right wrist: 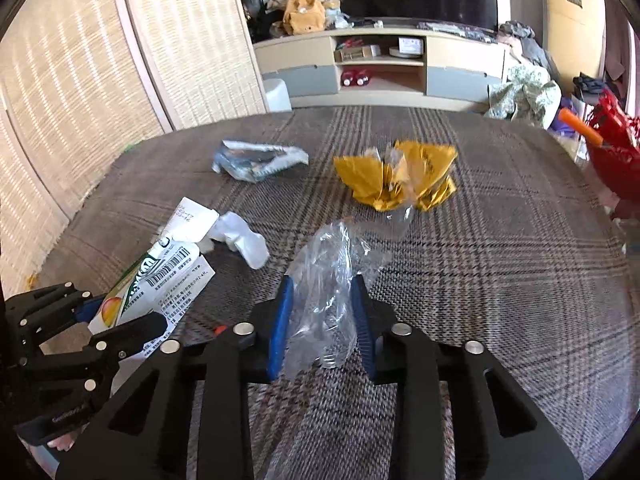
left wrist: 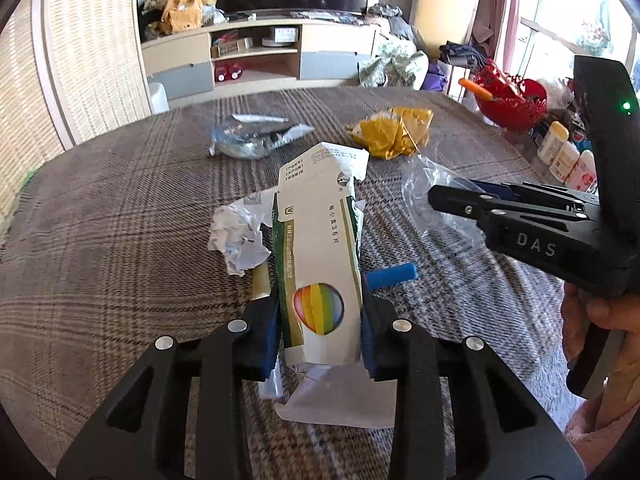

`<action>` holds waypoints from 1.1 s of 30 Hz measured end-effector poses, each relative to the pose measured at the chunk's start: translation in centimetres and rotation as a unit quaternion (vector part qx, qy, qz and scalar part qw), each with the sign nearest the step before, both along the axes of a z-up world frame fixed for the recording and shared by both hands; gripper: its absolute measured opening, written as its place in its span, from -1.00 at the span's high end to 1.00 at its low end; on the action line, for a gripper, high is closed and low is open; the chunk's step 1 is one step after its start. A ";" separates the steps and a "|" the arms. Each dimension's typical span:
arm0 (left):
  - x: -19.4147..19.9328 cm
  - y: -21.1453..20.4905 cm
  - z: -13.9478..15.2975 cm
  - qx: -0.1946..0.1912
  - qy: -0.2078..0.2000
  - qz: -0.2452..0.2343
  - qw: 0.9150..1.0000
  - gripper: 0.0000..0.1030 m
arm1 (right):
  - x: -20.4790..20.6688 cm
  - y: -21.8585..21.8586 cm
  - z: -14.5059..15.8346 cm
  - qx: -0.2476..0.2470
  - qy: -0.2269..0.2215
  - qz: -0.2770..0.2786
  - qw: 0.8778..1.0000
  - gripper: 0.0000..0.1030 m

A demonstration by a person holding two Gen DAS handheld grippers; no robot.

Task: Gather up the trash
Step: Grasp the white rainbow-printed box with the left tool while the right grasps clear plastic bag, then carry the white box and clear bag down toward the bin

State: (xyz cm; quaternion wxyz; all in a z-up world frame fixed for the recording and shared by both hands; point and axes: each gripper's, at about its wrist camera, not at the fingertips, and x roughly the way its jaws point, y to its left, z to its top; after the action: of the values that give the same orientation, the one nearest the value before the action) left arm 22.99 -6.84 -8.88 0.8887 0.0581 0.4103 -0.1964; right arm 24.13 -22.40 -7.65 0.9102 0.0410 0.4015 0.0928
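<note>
From the left wrist view, our left tongs [left wrist: 320, 320] reach forward and downward over the plaid tabletop [left wrist: 120, 220], their blue pads clamped on the two long sides of a flattened white and green carton [left wrist: 320, 260]. The carton runs lengthways away from us, its far flap open and pointing toward the yellow wrapper [left wrist: 394, 132]. Left of the carton lies a crumpled white paper [left wrist: 238, 240]; a blue stick [left wrist: 392, 274] pokes out on its right, and a silver foil packet [left wrist: 250, 140] lies beyond it. To the carton's right our right tongs [left wrist: 444, 196] come in sideways, tips aimed toward the carton, pinching a clear plastic bag [left wrist: 424, 176]; a hand [left wrist: 600, 328] grips their handle at the frame's edge. A red basket [left wrist: 510, 100] stands well beyond, at the tabletop's far right.

From the right wrist view, the right tongs [right wrist: 322, 312] slope down over the tabletop [right wrist: 500, 260], drawn in and clamped on the clear plastic bag [right wrist: 332, 280], which bulges up between the blue pads. The yellow wrapper [right wrist: 396, 176] lies just beyond the bag, the silver foil packet [right wrist: 260, 160] beyond and to its left. Left of the bag, the left tongs [right wrist: 120, 316] angle in from the frame's corner, clamped on the carton [right wrist: 160, 280], with the crumpled paper [right wrist: 244, 240] just past it.
</note>
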 end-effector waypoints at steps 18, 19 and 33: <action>-12.6 2.3 4.8 -0.023 -0.055 0.003 0.998 0.41 | -12.1 1.6 5.4 0.000 -0.062 0.028 0.998 0.61; -13.5 2.4 4.7 -0.025 -0.054 0.002 0.998 0.41 | -12.7 1.7 5.4 0.001 -0.062 0.031 0.998 0.61; -22.0 2.8 -0.4 -0.043 -0.029 0.030 0.998 0.40 | -21.6 1.2 1.1 0.022 -0.033 0.060 0.997 0.62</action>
State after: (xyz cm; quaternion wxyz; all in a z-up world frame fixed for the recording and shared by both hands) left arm 0.98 -3.99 -9.27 0.9073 0.0135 0.3772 -0.1855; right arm 2.51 -21.17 -6.53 0.9148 0.0333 0.3706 0.1573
